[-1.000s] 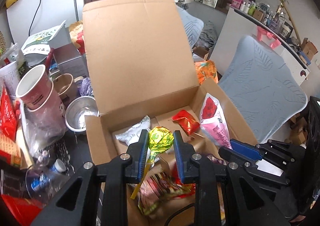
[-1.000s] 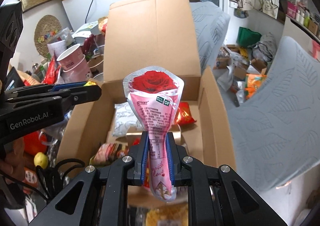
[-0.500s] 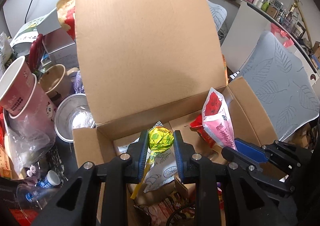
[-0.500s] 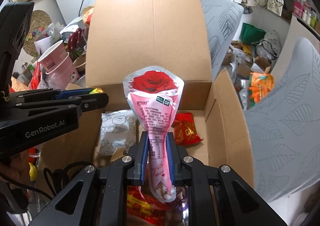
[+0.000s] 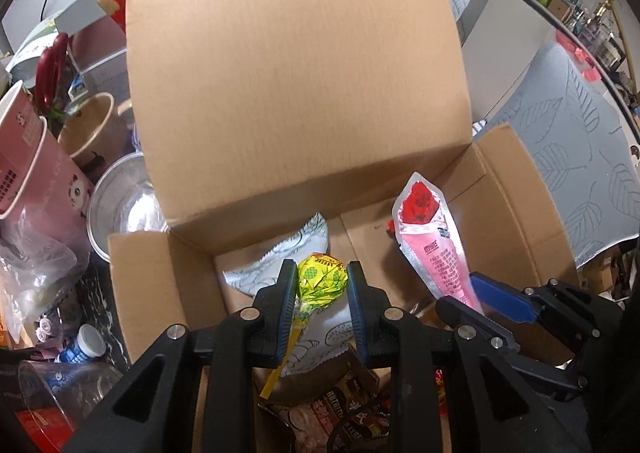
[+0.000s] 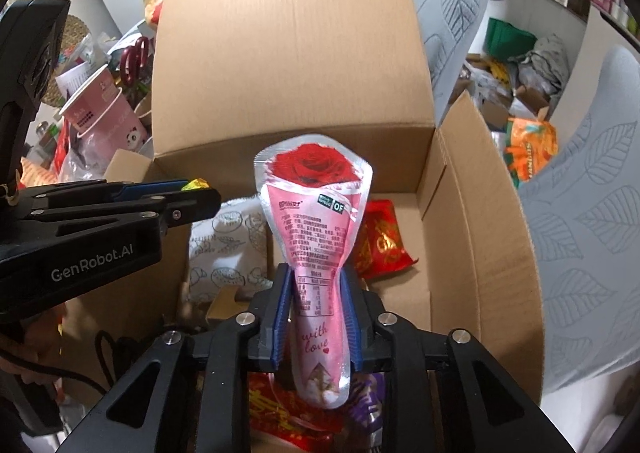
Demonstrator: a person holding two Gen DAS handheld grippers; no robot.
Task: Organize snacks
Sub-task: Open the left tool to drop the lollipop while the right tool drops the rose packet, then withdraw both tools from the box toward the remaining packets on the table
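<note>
Snacks are being carried over the cardboard box (image 6: 480, 253): the left claw (image 5: 322, 285) is clamping a lollipop (image 5: 322, 283), the right claw (image 6: 318, 313) is pinching a rose pouch (image 6: 316, 221), and both, I judge, need lowering before release.

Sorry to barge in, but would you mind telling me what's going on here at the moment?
A person is sorting snacks into an open cardboard box with a handheld gripper in each hand. The left gripper is shut on a yellow-green lollipop, and the right gripper is shut on a pink rose-print pouch. Both are held over the box, which already contains a white patterned packet and a red packet. Neither item has been released.
</note>
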